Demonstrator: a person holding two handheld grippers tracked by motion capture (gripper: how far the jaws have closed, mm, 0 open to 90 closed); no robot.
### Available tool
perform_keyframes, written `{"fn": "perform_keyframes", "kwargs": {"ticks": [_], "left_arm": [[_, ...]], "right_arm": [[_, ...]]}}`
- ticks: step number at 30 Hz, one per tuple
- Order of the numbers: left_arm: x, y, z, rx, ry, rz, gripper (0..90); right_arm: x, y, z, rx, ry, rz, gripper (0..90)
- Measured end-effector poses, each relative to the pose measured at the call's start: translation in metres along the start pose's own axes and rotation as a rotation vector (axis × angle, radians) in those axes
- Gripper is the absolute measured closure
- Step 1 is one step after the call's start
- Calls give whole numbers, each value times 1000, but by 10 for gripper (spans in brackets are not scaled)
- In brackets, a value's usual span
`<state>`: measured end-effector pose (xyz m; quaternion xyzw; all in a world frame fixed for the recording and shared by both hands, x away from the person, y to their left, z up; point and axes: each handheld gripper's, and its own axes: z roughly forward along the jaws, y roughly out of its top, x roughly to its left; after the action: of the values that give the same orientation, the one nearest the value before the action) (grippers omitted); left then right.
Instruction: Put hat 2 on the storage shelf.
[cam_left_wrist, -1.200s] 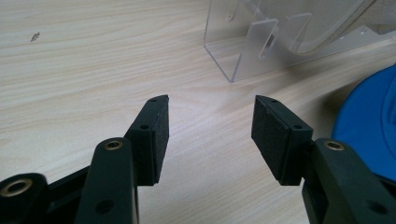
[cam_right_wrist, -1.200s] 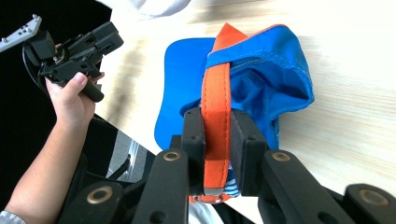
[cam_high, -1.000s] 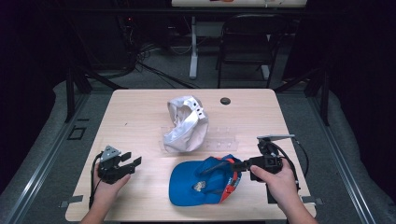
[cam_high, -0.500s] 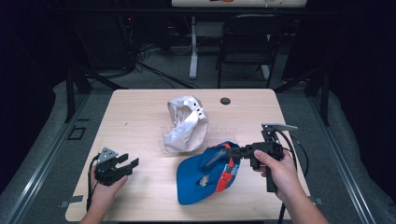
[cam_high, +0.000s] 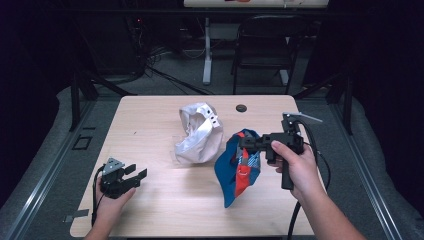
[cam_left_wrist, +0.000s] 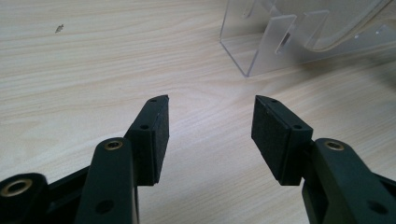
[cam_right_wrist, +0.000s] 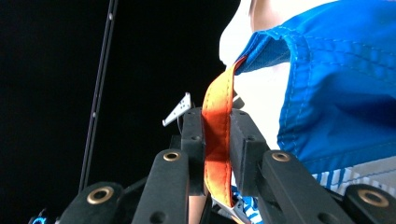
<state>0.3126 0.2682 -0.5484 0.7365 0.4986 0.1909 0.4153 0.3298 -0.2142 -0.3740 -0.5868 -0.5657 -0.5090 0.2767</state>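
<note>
High view: blue cap (cam_high: 239, 167) with orange and white patterned panels, hanging limp and bunched above the near right part of the table (cam_high: 150, 125), crown drooping down, just right of a white cap (cam_high: 197, 134). Right gripper view: right gripper (cam_right_wrist: 215, 140) clamped on the orange strap (cam_right_wrist: 217, 140) at the blue fabric's stitched edge. Left gripper (cam_left_wrist: 209, 130) spread wide over bare wood at near left, gripping nothing, a clear acrylic stand (cam_left_wrist: 280, 42) beyond.

No readable text, label, brand, number or sign shows on anything here.
</note>
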Motion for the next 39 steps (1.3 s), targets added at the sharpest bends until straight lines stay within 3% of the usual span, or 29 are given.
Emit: {"fn": "perform_keyframes", "kwargs": {"ticks": [10,22,26,39], "left_arm": [[0,1,2,7,5,4,473],[0,0,2,3,-2,7,473],[-1,0,0,2,-1,14,473],[-2,0,2,9,-6,17,473]], "right_arm": [[3,22,-29,-109,8,31,778],[19,49,-38,-192,-8,12,778],[26,57,-40,-251,-16,17,778],[28,73,-44,-287,-55,16,777]]}}
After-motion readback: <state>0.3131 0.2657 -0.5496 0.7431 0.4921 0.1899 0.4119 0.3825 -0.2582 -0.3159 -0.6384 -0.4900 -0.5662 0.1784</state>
